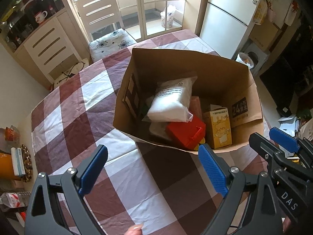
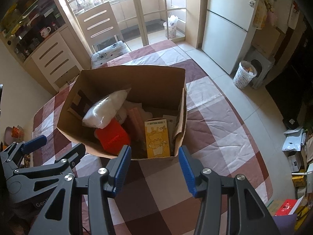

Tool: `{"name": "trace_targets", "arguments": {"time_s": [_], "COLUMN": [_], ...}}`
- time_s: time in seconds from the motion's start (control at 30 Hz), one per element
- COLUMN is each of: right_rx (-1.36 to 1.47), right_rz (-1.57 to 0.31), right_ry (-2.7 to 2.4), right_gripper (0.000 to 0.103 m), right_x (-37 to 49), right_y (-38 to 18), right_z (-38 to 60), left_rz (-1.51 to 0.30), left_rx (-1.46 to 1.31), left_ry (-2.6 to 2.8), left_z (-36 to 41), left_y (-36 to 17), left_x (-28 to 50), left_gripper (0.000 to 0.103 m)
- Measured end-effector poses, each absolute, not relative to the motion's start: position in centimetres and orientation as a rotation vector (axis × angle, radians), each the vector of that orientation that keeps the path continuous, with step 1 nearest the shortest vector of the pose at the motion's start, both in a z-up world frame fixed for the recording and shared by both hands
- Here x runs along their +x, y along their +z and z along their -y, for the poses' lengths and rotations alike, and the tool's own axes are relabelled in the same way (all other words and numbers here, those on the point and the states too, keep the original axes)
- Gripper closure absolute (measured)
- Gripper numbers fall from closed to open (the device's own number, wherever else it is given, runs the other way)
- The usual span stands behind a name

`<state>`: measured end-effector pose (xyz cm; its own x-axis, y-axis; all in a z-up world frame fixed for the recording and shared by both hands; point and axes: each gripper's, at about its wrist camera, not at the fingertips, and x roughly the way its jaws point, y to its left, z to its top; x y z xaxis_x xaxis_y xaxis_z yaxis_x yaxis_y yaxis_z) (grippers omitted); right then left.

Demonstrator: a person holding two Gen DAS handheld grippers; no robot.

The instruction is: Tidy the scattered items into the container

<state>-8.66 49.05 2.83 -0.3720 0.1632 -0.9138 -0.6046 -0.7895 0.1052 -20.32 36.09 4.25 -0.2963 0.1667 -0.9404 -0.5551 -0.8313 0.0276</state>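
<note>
A brown paper bag (image 1: pixel 221 72) (image 2: pixel 125 80) stands open on the checked tablecloth (image 1: pixel 82 105) (image 2: pixel 213 129). Inside lie a white plastic-wrapped pack (image 1: pixel 172 101) (image 2: pixel 106 110), a red box (image 1: pixel 185 135) (image 2: pixel 113 137), a yellow cartoon carton (image 1: pixel 219 127) (image 2: pixel 157 138) and a pink item (image 2: pixel 135 120). My left gripper (image 1: pixel 154 166) hovers open, wide, in front of the bag's near edge with nothing between its fingers. My right gripper (image 2: pixel 155 166) hangs open beside it, narrower, also empty. Each gripper shows in the other's view, the right gripper (image 1: pixel 273 143) at far right and the left gripper (image 2: pixel 58 145) at far left.
A slatted chair (image 1: pixel 103 19) (image 2: pixel 105 31) stands behind the table, a cabinet (image 1: pixel 49 45) to the left, a fridge (image 1: pixel 230 17) (image 2: pixel 227 25) to the right. A patterned bin (image 2: pixel 244 74) sits on the floor. Bottles and cans (image 1: pixel 15 164) crowd the table's left edge.
</note>
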Motion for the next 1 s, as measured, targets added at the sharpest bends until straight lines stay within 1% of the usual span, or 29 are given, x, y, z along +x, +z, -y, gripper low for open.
{"name": "trace_targets", "arguments": {"time_s": [0.43,1.0], "right_rx": [-1.391,-1.394], "right_rz": [-0.589,-0.592], "right_ry": [2.196,2.191], "right_gripper": [0.051,0.051], "right_x": [-9.10,-8.95], "right_y": [2.78,2.53], "right_z": [-48.76,-49.08], "left_rz": [-0.439,-0.437], "left_rx": [-1.527,-1.515], "left_ry": [2.155,2.138], "left_z": [-35.53,-36.06], "left_y": [3.89,3.69], "left_x": [-20.64,-20.66], "left_gripper": [0.009,0.008]}}
